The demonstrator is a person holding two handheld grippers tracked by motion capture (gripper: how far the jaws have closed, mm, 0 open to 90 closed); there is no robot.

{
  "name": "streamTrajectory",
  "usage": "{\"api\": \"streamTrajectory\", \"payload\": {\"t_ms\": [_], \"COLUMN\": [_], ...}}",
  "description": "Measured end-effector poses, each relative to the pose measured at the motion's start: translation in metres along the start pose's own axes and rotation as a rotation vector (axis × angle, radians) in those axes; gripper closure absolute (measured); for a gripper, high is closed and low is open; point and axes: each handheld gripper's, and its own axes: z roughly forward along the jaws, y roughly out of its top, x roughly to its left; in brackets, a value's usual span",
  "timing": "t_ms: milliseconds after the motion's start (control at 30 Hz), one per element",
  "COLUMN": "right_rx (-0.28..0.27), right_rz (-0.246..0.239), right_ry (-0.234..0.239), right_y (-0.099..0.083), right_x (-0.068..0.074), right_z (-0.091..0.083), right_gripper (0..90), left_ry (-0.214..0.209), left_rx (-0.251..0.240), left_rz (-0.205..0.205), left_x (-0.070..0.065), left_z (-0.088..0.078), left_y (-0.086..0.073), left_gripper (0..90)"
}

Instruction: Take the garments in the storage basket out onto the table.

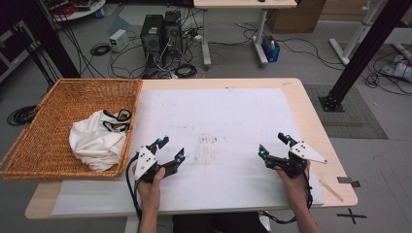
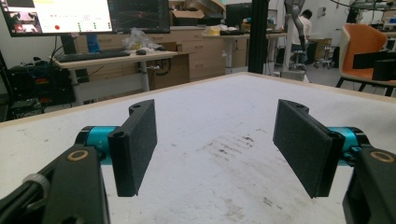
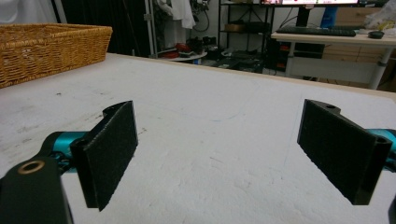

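So, both grippers were held low over the white mat (image 1: 218, 116) on the table (image 1: 311, 121), near the person's edge. Left gripper (image 1: 171, 149) was seen at the left of the high view, just right of the basket's near corner; its jaws were spread apart w/ nothing between them, only bare mat and a patch of dark smudges (image 2: 233, 144) visible thru the gap in the left gripper view. Right gripper (image 1: 273, 144) was kept well apart from it, toward the table's right side, jaws spread wide too, nothing gripped; in the right gripper view the pads (image 3: 109, 149) were seen just above the mat w/ empty surface between. Nearest thing: a white cloth (image 1: 94, 141) w/ dark trim, bunched up, lay inside the wicker basket (image 1: 43, 145) at the table's left end, toward the basket's near right corner. Cloth was not touched by either gripper; left one was the closer, w/ the basket wall between them. Basket's side was also caught at upper left in the right gripper view (image 3: 51, 51).
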Motion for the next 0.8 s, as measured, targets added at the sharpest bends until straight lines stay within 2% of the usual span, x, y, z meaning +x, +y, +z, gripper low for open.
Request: {"api": "streamTrajectory", "payload": {"t_ms": [367,700,800], "right_rx": [-0.002,-0.003,-0.002], "right_rz": [0.01,0.01,0.014], "right_ry": [0.003,-0.005,-0.005], "right_y": [0.0001,0.0,0.0], "right_x": [-0.0009,-0.001,-0.0004], "right_z": [0.0002,-0.0002,-0.0003], "right_gripper": [12.1,12.1,12.0], "left_ry": [0.01,0.014,0.027], "left_rx": [-0.001,0.002,0.008], "left_rz": [-0.004,0.013,0.016], "left_x": [-0.0004,-0.0021,-0.0025], "left_z": [-0.0002,0.0003,0.0005], "left_y": [-0.0001,0.0002,0.0005], "left_gripper": [30.5,30.5,30.5]}}
